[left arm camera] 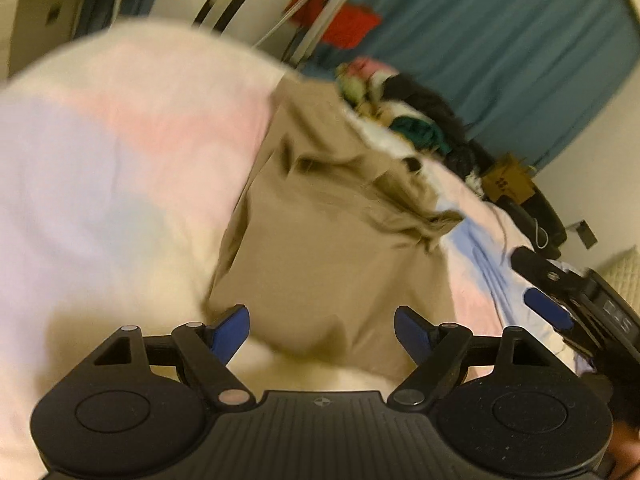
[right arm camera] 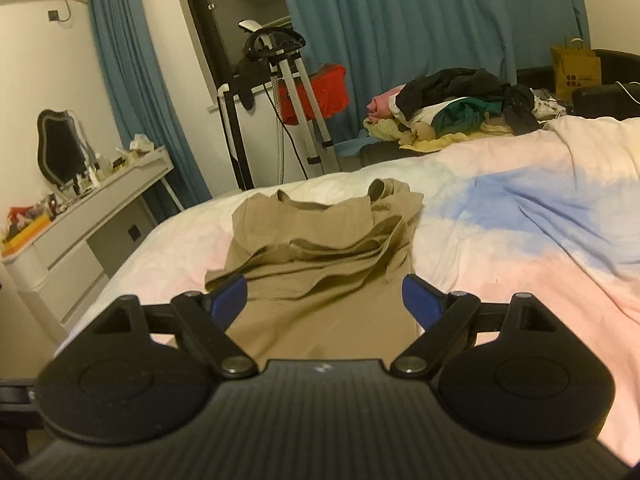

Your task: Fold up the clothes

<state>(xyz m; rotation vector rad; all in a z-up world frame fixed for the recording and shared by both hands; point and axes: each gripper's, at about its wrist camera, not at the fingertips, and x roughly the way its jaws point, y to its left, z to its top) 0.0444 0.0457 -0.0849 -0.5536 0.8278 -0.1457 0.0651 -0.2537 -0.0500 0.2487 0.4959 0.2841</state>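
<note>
A tan shirt [right arm camera: 320,248] lies on the pastel bedspread [right arm camera: 520,232], its upper part bunched in folds and its lower part flat. My right gripper [right arm camera: 324,296] is open and empty, low over the shirt's near end. In the left wrist view the same tan shirt [left arm camera: 332,248] lies in the middle, blurred. My left gripper [left arm camera: 322,332] is open and empty just above its near edge. The right gripper [left arm camera: 560,304] shows at that view's right edge.
A pile of mixed clothes [right arm camera: 452,108] lies at the bed's far side. A white dresser [right arm camera: 88,216] with a mirror stands left of the bed. A garment steamer stand [right arm camera: 288,100], blue curtains [right arm camera: 420,20] and a brown paper bag [right arm camera: 576,68] are behind.
</note>
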